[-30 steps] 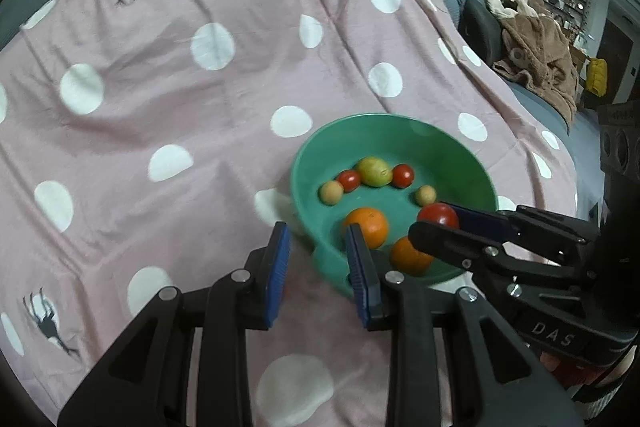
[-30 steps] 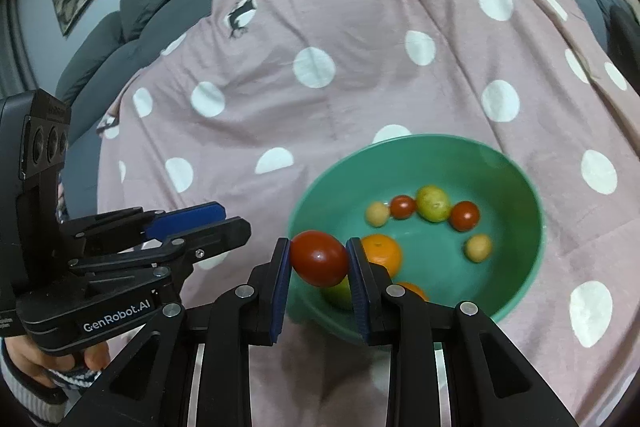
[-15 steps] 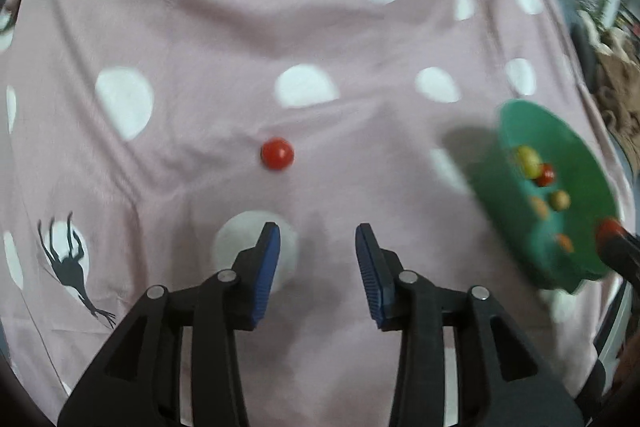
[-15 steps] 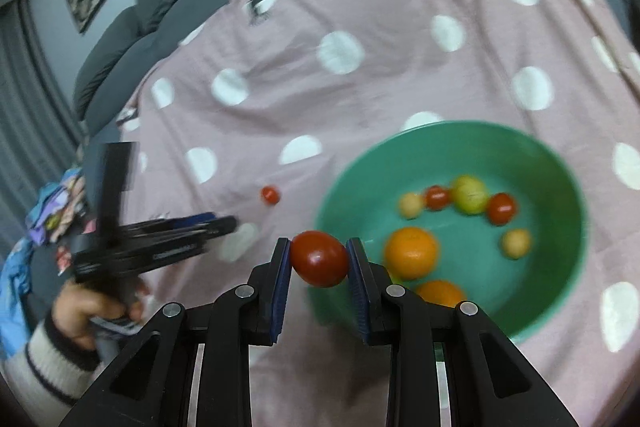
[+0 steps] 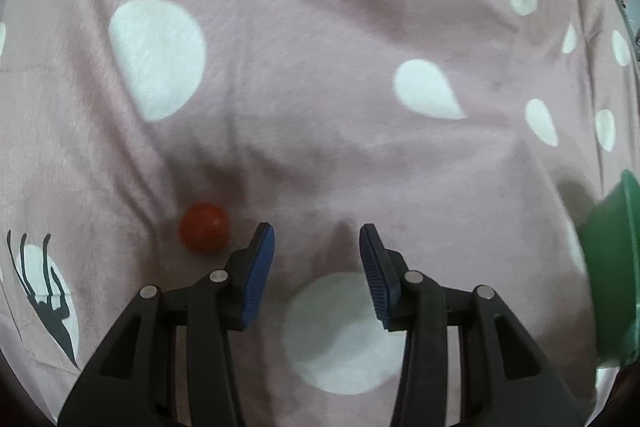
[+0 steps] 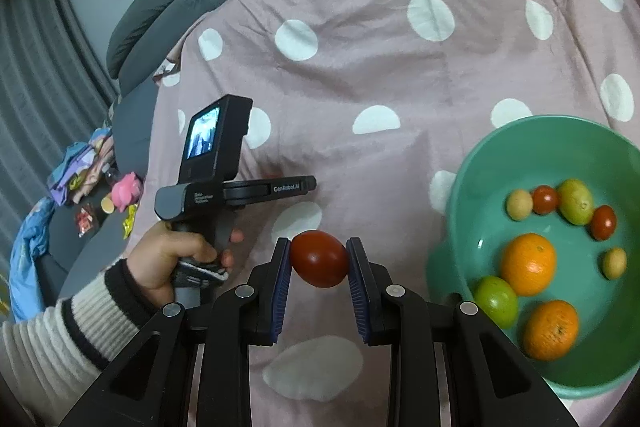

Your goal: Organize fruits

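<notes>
My left hand-held gripper (image 5: 316,247) points down at the pink polka-dot blanket (image 5: 320,47), jaws opening with nothing between them; a small red tomato (image 5: 204,227) lies just beside its left finger. My right hand-held gripper (image 6: 318,263) pinches a larger red tomato (image 6: 319,259) left of the green bowl (image 6: 460,187). Bowl contents: two oranges (image 6: 528,263), green, red and tan fruits.
</notes>
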